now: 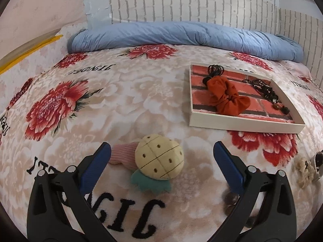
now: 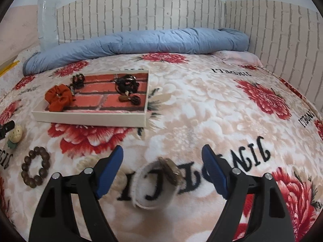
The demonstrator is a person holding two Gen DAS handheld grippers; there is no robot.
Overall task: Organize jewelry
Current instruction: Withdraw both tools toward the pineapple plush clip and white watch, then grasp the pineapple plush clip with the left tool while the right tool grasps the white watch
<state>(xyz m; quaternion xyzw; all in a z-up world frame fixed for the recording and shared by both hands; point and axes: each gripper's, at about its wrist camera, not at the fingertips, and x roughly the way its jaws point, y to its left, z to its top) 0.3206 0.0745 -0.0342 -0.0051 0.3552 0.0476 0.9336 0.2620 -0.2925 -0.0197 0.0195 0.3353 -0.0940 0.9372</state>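
Bright even light, fisheye-bent edges, slight blur

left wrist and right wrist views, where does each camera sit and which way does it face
Left wrist: sits on the left gripper, angled down over the bed at a pineapple plush hair tie; its open blue-padded fingers show.
Right wrist: sits on the right gripper, angled down at a white fuzzy hair tie; its open fingers show.
Shared: the tray, orange scrunchie, blue duvet, brick-pattern wall.
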